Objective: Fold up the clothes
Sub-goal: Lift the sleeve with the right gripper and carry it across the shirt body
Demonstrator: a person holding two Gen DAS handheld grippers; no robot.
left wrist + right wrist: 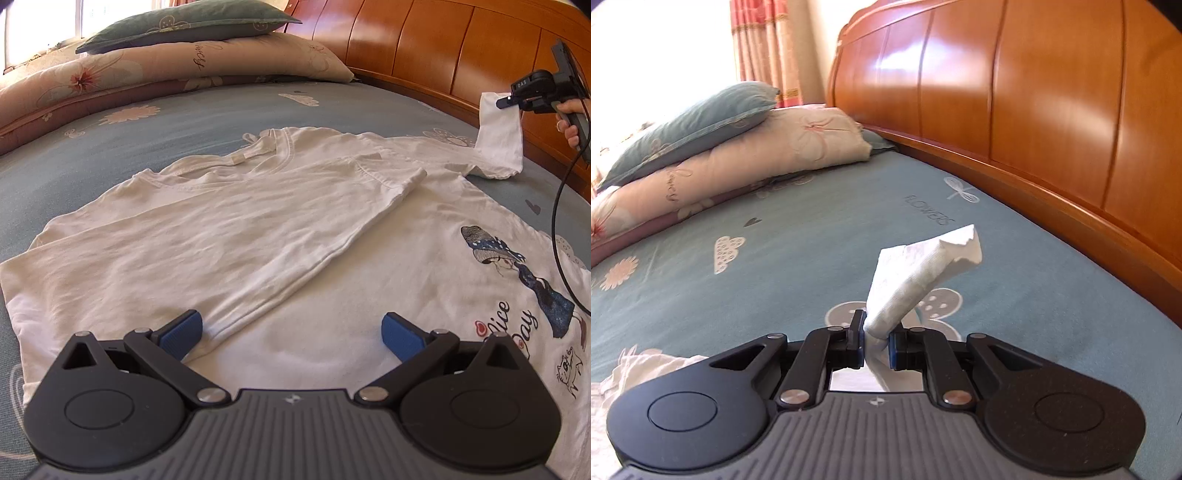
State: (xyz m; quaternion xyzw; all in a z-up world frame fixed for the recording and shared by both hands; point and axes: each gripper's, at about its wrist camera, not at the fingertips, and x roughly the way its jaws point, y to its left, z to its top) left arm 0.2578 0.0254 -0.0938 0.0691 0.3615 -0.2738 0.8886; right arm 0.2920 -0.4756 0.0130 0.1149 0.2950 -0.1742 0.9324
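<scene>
At the far left we see a green pillow (184, 22) stacked on a floral quilt (166, 70) at the edge of the bed (74, 155), whose blue-grey sheet carries flower and cloud prints. Our left tongs (291, 332) hover low over the near hem of the white T-shirt (229, 229), their blue pads (183, 334) spread wide and gripping nothing. The T-shirt lies flat across the bed, its left side already folded in over the middle so that one sleeve slants across the chest; the printed girl in a blue dress (524, 280) sits on the part to the right. Further right, our right tongs (504, 100) are clenched on the other sleeve (498, 136), lifting it clear of the sheet near the wooden headboard (424, 44). From the right wrist view, that sleeve (916, 273) stands up twisted between the closed tongs (877, 339).
</scene>
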